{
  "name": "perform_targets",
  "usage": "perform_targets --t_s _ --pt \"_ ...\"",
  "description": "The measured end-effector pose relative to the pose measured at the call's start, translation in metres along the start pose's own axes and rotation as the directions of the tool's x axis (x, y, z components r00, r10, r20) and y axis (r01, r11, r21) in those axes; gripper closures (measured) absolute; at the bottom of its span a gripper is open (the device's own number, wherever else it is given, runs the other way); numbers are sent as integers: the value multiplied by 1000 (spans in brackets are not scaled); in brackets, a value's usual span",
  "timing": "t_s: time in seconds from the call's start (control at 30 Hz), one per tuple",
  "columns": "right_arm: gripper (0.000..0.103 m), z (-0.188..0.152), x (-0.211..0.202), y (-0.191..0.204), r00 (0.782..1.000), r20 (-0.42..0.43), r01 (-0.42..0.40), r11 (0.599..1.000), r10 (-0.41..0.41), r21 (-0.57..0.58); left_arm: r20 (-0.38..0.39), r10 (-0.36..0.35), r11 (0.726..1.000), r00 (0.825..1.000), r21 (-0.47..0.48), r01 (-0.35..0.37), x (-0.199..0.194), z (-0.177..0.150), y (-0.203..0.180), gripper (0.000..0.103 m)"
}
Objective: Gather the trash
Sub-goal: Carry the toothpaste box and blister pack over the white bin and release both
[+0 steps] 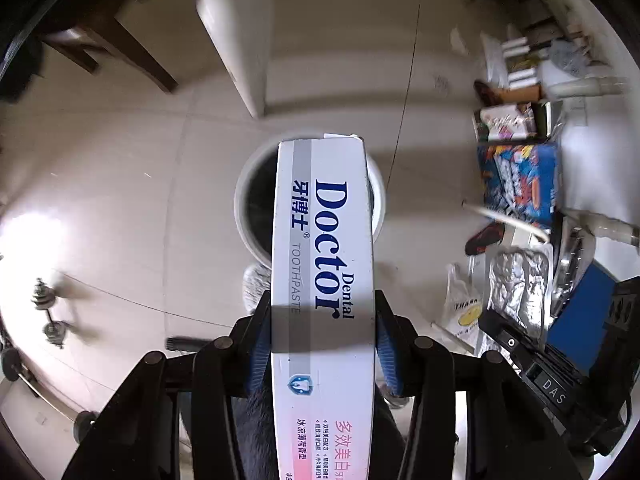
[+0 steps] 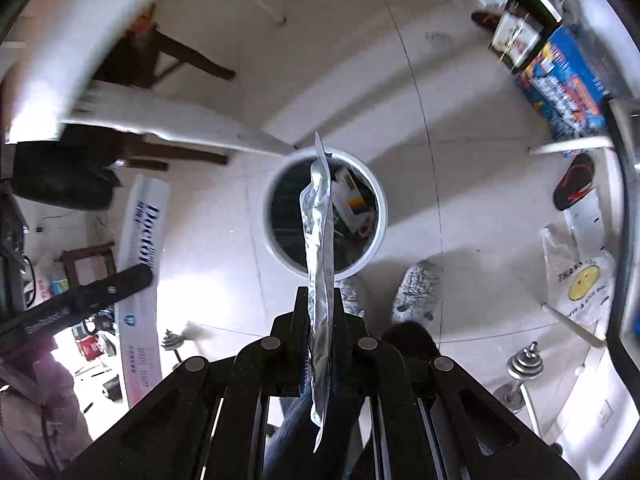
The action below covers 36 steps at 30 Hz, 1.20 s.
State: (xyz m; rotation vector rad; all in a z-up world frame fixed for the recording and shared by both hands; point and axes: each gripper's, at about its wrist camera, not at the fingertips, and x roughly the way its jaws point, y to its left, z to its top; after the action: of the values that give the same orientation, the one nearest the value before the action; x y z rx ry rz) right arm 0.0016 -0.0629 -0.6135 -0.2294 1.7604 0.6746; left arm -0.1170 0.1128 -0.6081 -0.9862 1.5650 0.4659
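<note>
My left gripper [image 1: 323,312] is shut on a white "Doctor" toothpaste box [image 1: 323,248], held lengthwise over the white round trash bin [image 1: 244,204] on the floor. The same box [image 2: 141,240] and left gripper [image 2: 104,292] show at the left of the right wrist view. My right gripper [image 2: 320,304] is shut on a crinkled silver foil packet [image 2: 319,248], held edge-on above the bin [image 2: 380,216]. The bin holds a small box and other trash.
A cluttered table edge at the right holds a blue printed box [image 1: 520,180], a foil packet [image 1: 518,284] and a yellow-print plastic bag [image 1: 464,308]. Dark wooden chair legs [image 1: 120,48] stand at the far left. Dumbbells [image 2: 520,372] and a slipper [image 2: 576,184] lie on the tiled floor.
</note>
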Motion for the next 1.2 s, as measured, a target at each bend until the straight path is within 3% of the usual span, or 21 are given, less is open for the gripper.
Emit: perform_targets --t_s 0.1,0.17,0.23,0.3,0.37,0.43,0.5,0.57,0.63,0.67,0.8,1.03,1.2 --pt "95 17 59 -12 999 -30 13 1000 -13 6 -42 -1 1000 999 3 1 52 23 8 59" --pt "95 29 92 -20 999 -49 6 1000 -6 11 -58 -6 1000 998 -5 5 81 36 15 53" --pt "94 40 129 -28 997 -71 -17 999 19 35 -53 0 1000 999 -12 -1 98 47 21 32" --pt "94 47 158 -31 994 -96 -43 998 47 42 -32 19 1000 999 -17 -19 111 55 25 19" --pt "84 51 182 -31 992 -114 -49 998 52 31 -16 39 999 999 -24 -39 116 55 33 10" --pt "49 51 200 -34 990 -136 -29 999 33 33 6 57 998 998 -24 -57 112 49 39 2" --pt "45 49 206 -36 989 -141 -33 999 38 38 47 94 996 994 -19 -93 104 42 42 2" --pt "31 44 205 -34 991 -136 -4 1000 7 21 96 135 991 986 -13 -134 91 33 44 2" --pt "6 40 199 -31 992 -122 27 1000 -27 -4 119 168 986 979 2 -169 81 26 44 2" --pt "3 37 192 -28 992 -107 61 998 -63 -25 132 186 982 974 11 -189 74 21 43 2" --pt "2 30 164 -20 982 -37 182 979 -186 -87 140 211 976 967 27 -217 54 7 36 2" --pt "1 18 102 0 967 30 256 960 -255 -112 146 231 971 962 23 -237 10 -18 22 2" --pt "1 5 46 20 964 64 264 958 -259 -108 156 221 973 963 32 -228 -37 -41 10 2"
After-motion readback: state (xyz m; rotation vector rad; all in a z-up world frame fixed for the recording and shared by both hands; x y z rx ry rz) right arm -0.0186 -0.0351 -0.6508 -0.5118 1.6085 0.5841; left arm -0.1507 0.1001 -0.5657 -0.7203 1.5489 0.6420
